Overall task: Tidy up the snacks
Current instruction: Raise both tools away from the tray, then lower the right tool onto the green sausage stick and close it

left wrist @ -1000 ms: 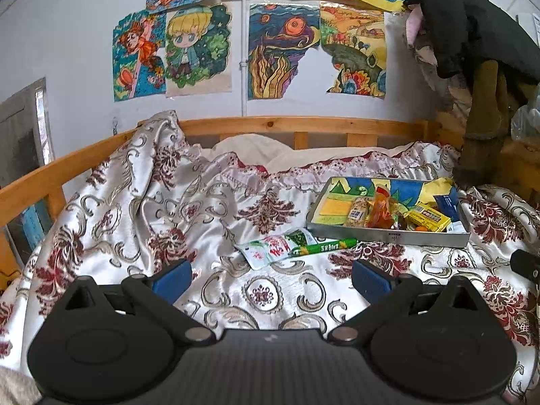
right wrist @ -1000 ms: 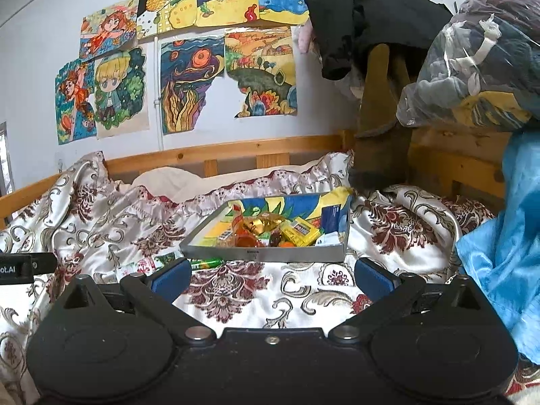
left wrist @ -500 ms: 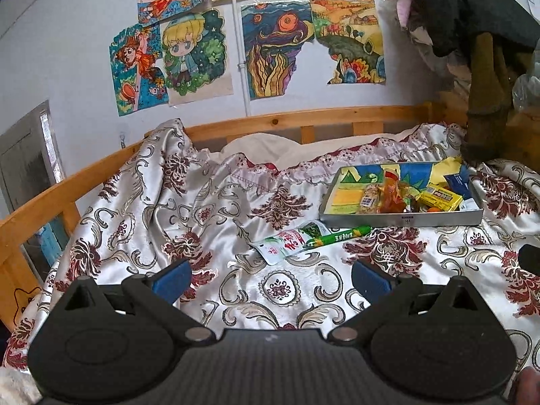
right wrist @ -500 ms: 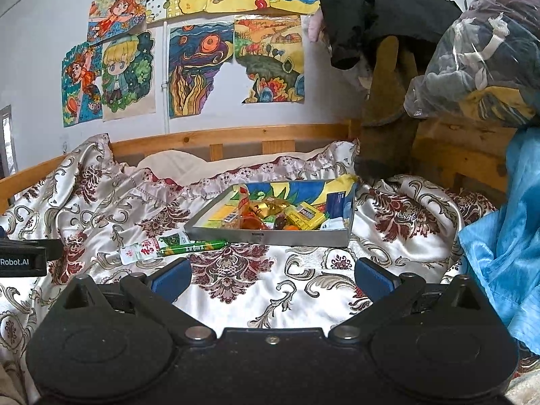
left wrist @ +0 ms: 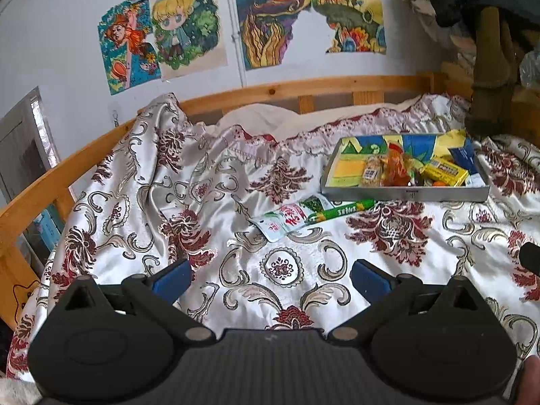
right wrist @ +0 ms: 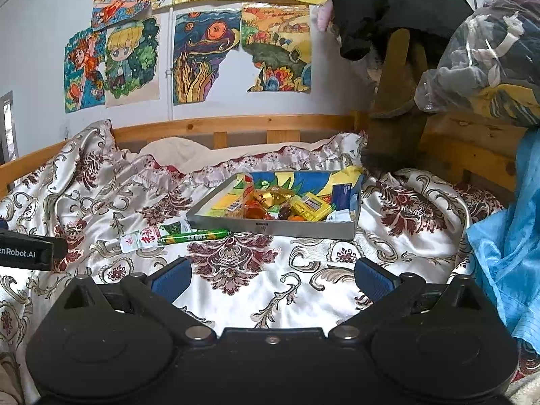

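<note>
A shallow grey tray (left wrist: pixel 405 193) (right wrist: pixel 270 227) lies on the patterned bedspread and holds several wrapped snacks, among them yellow bars (left wrist: pixel 445 168) (right wrist: pixel 312 206) and orange sweets (right wrist: pixel 256 212). Just in front of its left corner lie a white and green packet (left wrist: pixel 287 217) (right wrist: pixel 145 238) and a green stick-shaped snack (left wrist: pixel 342 210) (right wrist: pixel 194 236). My left gripper (left wrist: pixel 268 275) hovers open over the bedspread, short of the packet, with nothing between its blue pads. My right gripper (right wrist: pixel 271 275) is open too, in front of the tray and empty.
A wooden bed rail (left wrist: pixel 303 87) (right wrist: pixel 236 123) runs behind the bedspread, under drawings taped to the wall. Dark clothes (right wrist: pixel 388 6) and a plastic bag of laundry (right wrist: pixel 489 54) hang at the right. Blue cloth (right wrist: pixel 506 236) drapes the right edge. The left gripper's body (right wrist: pixel 23 253) shows at the left.
Both grippers have tilted down and pulled back a little, so the tray and the two loose snacks sit higher in view. The jaws stay open.
</note>
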Demonstrator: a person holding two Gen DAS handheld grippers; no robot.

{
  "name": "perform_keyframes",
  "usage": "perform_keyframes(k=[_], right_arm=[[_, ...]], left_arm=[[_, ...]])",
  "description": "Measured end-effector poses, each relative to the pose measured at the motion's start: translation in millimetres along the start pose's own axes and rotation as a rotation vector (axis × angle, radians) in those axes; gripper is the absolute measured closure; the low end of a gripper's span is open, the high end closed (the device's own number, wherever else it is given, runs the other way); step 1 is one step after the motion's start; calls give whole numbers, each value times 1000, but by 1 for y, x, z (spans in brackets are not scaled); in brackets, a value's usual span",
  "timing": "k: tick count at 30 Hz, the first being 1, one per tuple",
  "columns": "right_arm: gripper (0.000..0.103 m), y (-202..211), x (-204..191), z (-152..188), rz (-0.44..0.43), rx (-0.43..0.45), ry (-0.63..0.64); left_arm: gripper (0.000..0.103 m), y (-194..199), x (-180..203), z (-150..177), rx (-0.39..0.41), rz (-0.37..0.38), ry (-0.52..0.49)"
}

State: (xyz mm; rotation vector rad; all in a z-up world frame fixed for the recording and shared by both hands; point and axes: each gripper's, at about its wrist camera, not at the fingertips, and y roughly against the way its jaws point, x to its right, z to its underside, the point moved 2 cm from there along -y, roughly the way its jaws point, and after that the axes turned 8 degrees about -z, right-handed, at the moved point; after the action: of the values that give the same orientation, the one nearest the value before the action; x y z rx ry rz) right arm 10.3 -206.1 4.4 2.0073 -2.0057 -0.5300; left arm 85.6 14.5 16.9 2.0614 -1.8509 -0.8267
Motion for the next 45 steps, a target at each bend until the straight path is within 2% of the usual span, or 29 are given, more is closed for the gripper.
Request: perform_keyframes(k=[7, 17, 23, 29, 31, 35, 39, 43, 45], right_arm=[[1, -16, -4, -6, -13, -27, 0], [1, -61, -11, -21, -27, -69, 34], [1, -108, -19, -29, -54, -122, 23], [1, -181, -40, -33, -103, -208, -51], [1, -205, -49, -36, -113, -222, -71], [1, -251, -60, -44, -131, -248, -123], [1, -282, -61, -50, -134, -275, -173], [3, -312, -58, -53, -123, -316, -257], [10, -327, -59, -51, -116, -349, -295]], left_arm=[[0, -23, 1, -15, -23, 9, -56], [0, -92, -3, -43, 4, 33, -116], [0, -137, -13, -53, -36, 27, -51], [0, -186, -29, -67, 1, 30, -2], [0, -205, -32, -65, 30, 83, 12], [0, -237, -32, -62, 66, 163, -25], [0, -258, -30, -58, 54, 243, -19], [0, -267, -24, -54, 57, 267, -58], [0, -270, -22, -52, 58, 279, -78]])
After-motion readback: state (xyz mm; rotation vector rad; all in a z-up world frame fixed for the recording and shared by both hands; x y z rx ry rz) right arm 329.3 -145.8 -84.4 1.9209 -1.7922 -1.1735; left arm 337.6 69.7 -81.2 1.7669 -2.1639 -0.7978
